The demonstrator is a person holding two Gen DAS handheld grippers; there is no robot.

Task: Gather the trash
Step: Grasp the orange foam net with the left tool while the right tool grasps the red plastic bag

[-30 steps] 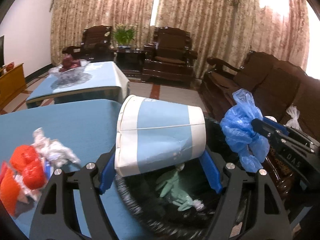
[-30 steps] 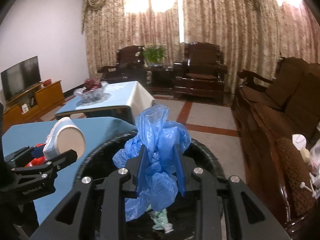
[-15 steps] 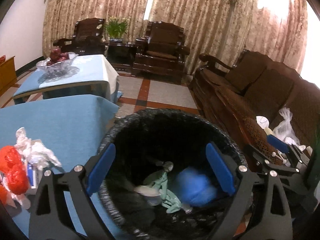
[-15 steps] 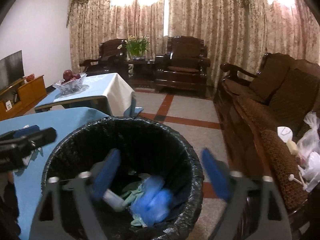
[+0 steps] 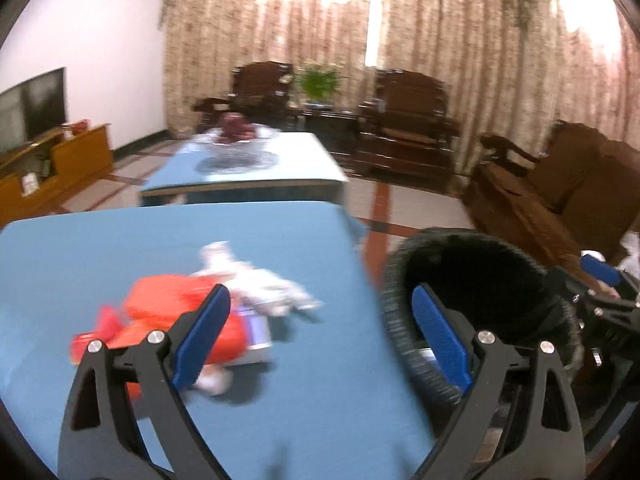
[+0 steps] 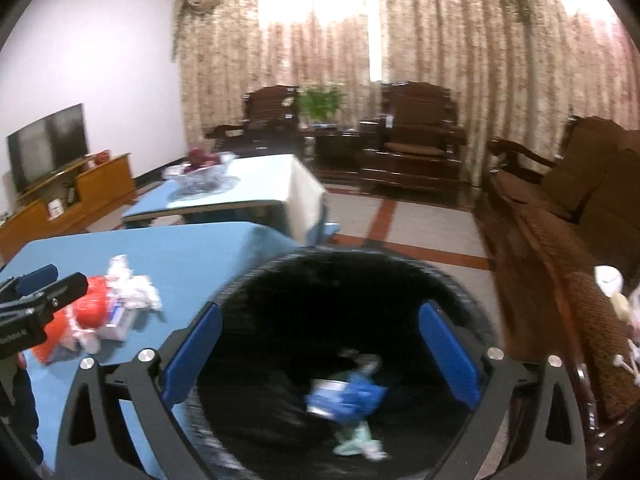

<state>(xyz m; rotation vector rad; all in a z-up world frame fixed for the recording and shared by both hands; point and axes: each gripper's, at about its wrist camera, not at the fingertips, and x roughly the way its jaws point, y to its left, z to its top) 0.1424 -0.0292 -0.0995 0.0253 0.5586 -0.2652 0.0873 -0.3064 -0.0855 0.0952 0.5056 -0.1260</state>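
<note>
Heavy patterned curtains [image 6: 440, 60] close the far wall of the living room, and in front of them you see dark wooden armchairs [image 6: 416, 140] with a green plant [image 6: 322, 100] between them. On the right side stands a brown sofa [image 5: 560, 192], and on the left a television [image 6: 48, 144] sits on a low wooden cabinet [image 6: 76, 196]. Your left claw [image 5: 320, 336] is held above the near blue table [image 5: 120, 248], and its two blue pads are wide apart with nothing between them. Just beyond its left pad lies the remaining trash: a red wrapper [image 5: 168, 312] and a crumpled white paper [image 5: 264, 284], both touching each other on the table, though the picture is blurred and you cannot tell the small pieces apart. The black trash bin [image 5: 472, 264] stands beside the right edge of this table, lined with a black bag. Your right claw [image 6: 320, 356] hangs directly over the mouth of the bin, also spread open and empty. Deep inside the bin you see a blue plastic bag [image 6: 360, 394], a blue and white paper cup [image 6: 326, 394] touching it, and a pale green glove [image 6: 354, 438] under them. Behind the near table is a second blue table [image 6: 256, 176] that carries a glass bowl of red fruit [image 6: 200, 164]. Some white bags [image 6: 616, 304] lie on the sofa at the right edge.
</note>
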